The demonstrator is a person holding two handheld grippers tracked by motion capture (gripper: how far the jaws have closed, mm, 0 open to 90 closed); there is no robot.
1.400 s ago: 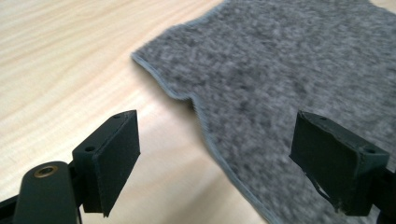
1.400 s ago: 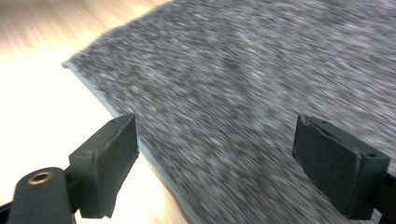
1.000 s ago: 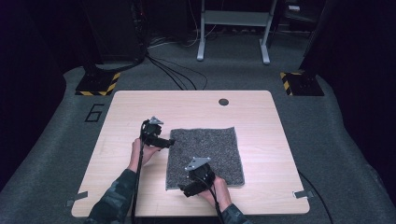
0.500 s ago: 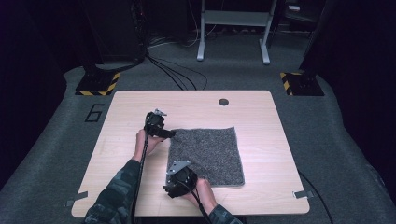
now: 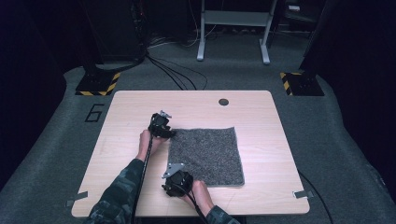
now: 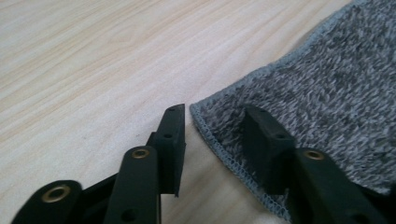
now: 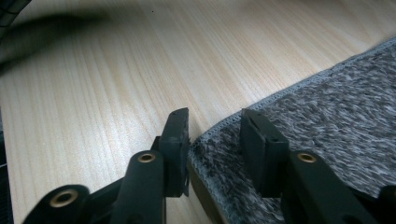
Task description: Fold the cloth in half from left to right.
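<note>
A grey felt-like cloth [image 5: 205, 156] lies flat on the wooden table [image 5: 261, 121]. My left gripper [image 5: 162, 127] is at the cloth's far-left corner. In the left gripper view the gripper [image 6: 217, 140] is open, with the stitched corner of the cloth [image 6: 327, 88] between its jaws: one jaw is over bare wood, the other over the cloth. My right gripper [image 5: 176, 180] is at the near-left corner. In the right gripper view it [image 7: 215, 149] is open too, and the edge of the cloth [image 7: 327, 126] lies between its jaws, slightly raised off the wood.
A small dark round hole [image 5: 223, 101] sits near the table's far edge. Bare wood [image 5: 123, 140] lies left of the cloth. Cables [image 5: 173, 74] and a metal stand [image 5: 233, 28] are on the carpet beyond the table.
My right gripper has slid left along the cloth's near edge to its near-left corner. My left gripper has moved a little farther away, to the far-left corner.
</note>
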